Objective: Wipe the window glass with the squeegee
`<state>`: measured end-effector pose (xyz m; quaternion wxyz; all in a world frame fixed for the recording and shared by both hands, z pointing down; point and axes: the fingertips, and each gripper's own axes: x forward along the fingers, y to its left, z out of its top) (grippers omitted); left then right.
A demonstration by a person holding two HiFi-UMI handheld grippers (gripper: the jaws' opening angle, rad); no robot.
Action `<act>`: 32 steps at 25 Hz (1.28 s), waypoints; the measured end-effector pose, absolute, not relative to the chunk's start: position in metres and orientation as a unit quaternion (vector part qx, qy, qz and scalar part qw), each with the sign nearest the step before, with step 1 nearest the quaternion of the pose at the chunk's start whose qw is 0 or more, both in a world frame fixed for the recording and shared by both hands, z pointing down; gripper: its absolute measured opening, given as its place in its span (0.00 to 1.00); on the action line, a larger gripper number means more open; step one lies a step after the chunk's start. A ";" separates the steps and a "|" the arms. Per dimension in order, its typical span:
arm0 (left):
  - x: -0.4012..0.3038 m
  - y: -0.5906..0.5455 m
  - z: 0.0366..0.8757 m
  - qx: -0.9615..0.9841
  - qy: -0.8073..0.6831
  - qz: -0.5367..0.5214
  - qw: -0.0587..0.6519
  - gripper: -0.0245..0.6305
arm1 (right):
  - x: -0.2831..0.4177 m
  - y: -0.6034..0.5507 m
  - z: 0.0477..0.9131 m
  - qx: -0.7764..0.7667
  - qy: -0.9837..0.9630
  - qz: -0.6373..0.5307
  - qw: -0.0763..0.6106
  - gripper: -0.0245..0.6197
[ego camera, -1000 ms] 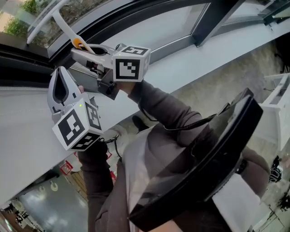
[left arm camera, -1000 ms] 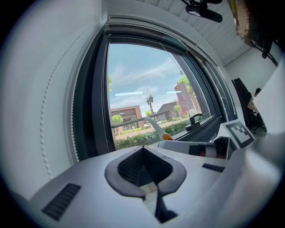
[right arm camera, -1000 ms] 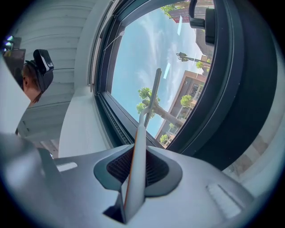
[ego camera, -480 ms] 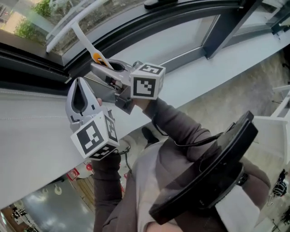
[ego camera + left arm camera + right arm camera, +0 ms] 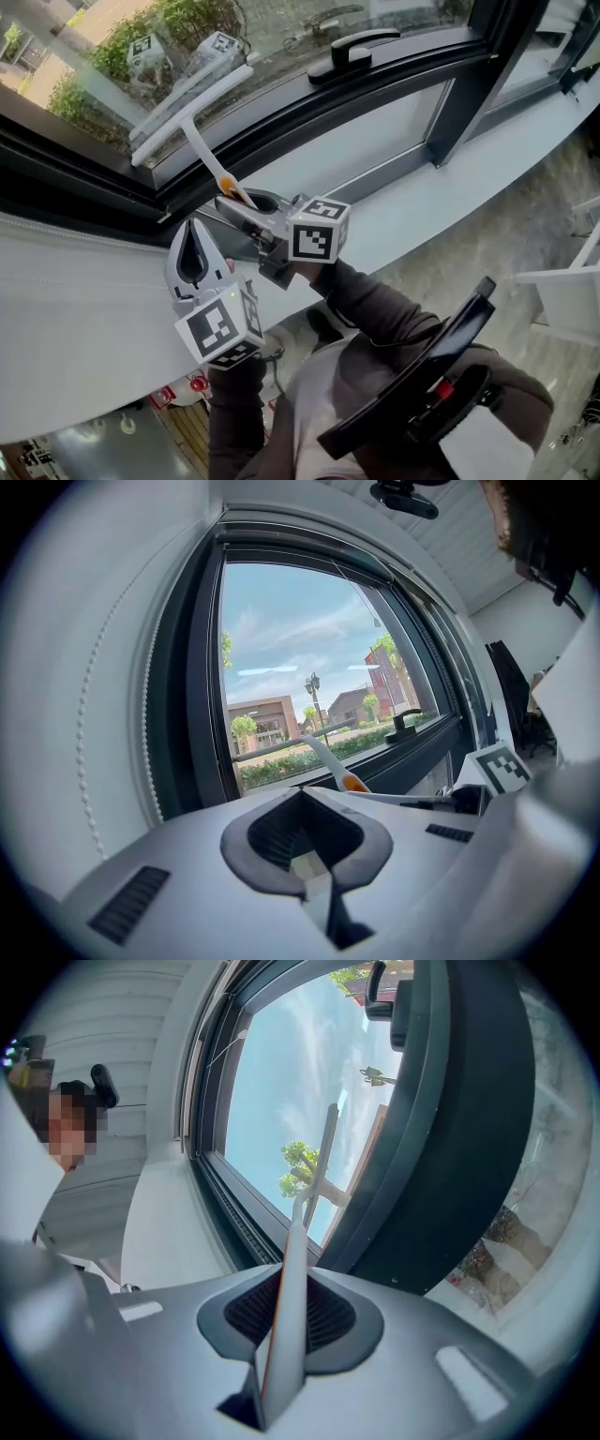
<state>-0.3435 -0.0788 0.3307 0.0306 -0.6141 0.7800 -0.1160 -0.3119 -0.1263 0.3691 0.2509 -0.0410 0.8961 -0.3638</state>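
The white squeegee (image 5: 192, 109) with an orange band on its handle lies with its blade against the window glass (image 5: 272, 23). My right gripper (image 5: 232, 207) is shut on the squeegee handle (image 5: 292, 1279), which runs up between its jaws to the blade (image 5: 325, 1152) on the pane. My left gripper (image 5: 192, 246) hangs just below and left of the right one, shut with nothing in it, and points at the dark window frame (image 5: 202, 677). From the left gripper view the squeegee (image 5: 323, 758) shows beyond the jaws.
A black window handle (image 5: 352, 49) sits on the frame to the right of the squeegee. The white sill (image 5: 450, 187) runs below the glass. A dark mullion (image 5: 466, 80) divides the panes at right. A beaded blind cord (image 5: 82, 742) hangs at left.
Both grippers have shifted right and down in the head view, and the view now takes in more of the glass, with the whole squeegee blade and the window handle showing.
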 end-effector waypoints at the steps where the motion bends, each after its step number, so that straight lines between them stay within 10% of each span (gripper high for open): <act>1: -0.343 -0.079 0.330 -0.615 0.780 -0.117 0.030 0.04 | -0.311 -0.126 0.369 -0.042 0.896 -0.365 0.251 0.13; 32: -0.308 -0.065 0.340 -0.606 0.785 -0.127 0.014 0.04 | -0.276 -0.109 0.402 -0.028 0.875 -0.428 0.224 0.13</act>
